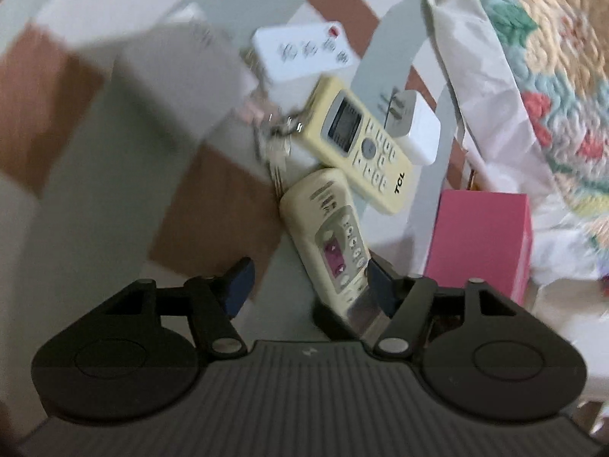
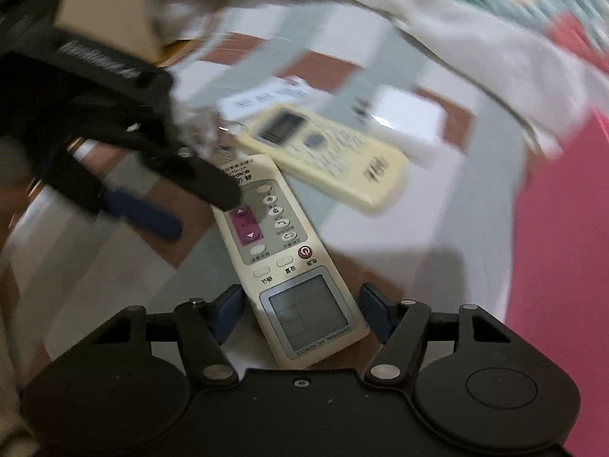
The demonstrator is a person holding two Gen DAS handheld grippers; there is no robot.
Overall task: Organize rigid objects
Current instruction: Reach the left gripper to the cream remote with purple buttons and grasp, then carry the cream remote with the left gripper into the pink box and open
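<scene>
A cream remote (image 2: 274, 236) with a purple button patch lies on the checked mat (image 2: 380, 236). Its grey display end sits between the blue pads of my right gripper (image 2: 302, 310), with a slim gap on each side, so the gripper is open. In the left wrist view the same cream remote (image 1: 327, 224) runs beside the right pad. My left gripper (image 1: 310, 283) is open, its other pad well clear. From the right wrist view the left gripper (image 2: 200, 213) has one black finger over the remote's edge. A yellow TCL remote (image 1: 361, 141) (image 2: 323, 156) lies just beyond.
A small white remote (image 1: 304, 51), a bunch of keys (image 1: 274, 133) and a white plug adapter (image 1: 418, 129) lie behind the yellow remote. A pink box (image 1: 479, 243) (image 2: 563, 266) stands at the right. A floral quilt (image 1: 552, 57) over white cloth borders the far right. A blurred grey box (image 1: 171, 80) sits at the left.
</scene>
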